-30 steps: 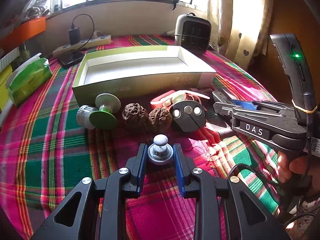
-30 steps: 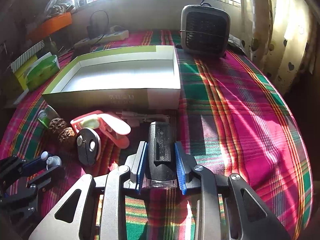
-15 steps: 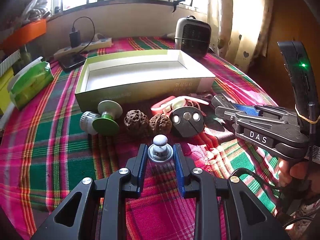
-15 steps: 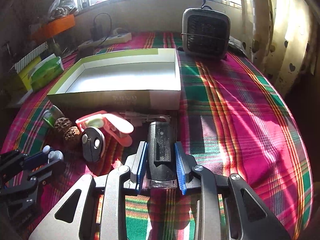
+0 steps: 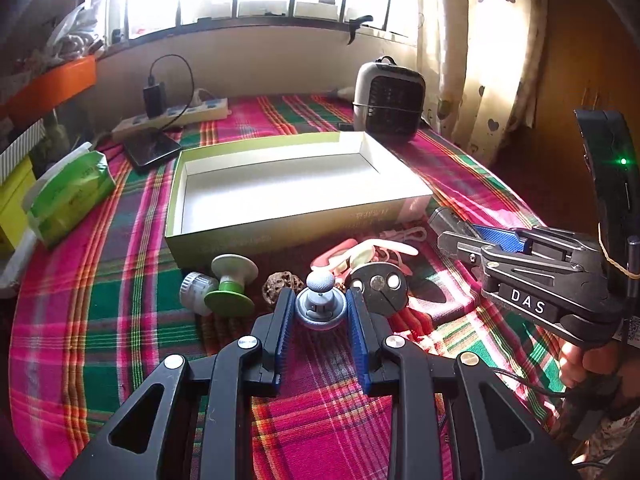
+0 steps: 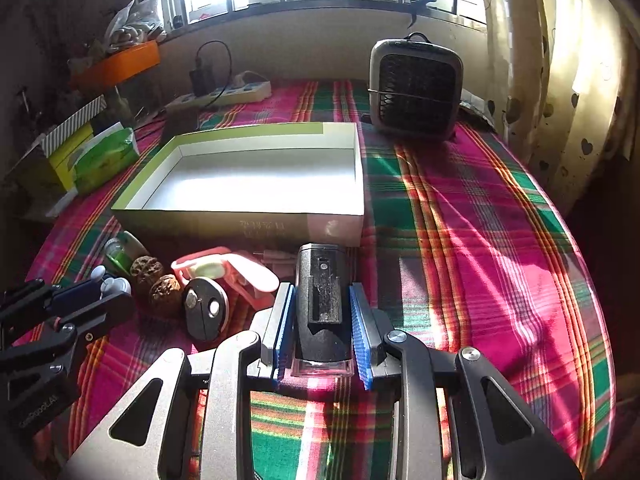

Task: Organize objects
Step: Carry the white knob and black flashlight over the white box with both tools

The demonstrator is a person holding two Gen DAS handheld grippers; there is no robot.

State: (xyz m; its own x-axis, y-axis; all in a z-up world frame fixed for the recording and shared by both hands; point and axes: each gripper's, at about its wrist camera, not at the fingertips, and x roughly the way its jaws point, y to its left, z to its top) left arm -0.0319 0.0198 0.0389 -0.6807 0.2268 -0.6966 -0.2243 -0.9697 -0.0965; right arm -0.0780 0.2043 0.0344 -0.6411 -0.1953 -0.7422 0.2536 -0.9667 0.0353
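left gripper (image 5: 320, 316) clamped on grey knob (image 5: 320, 304), knob upright | right gripper (image 6: 322, 328) clamped on black lamp (image 6: 322, 300), long axis along fingers, pointing at box | open box (image 6: 256, 216) just ahead, nearer right gripper, nothing inside
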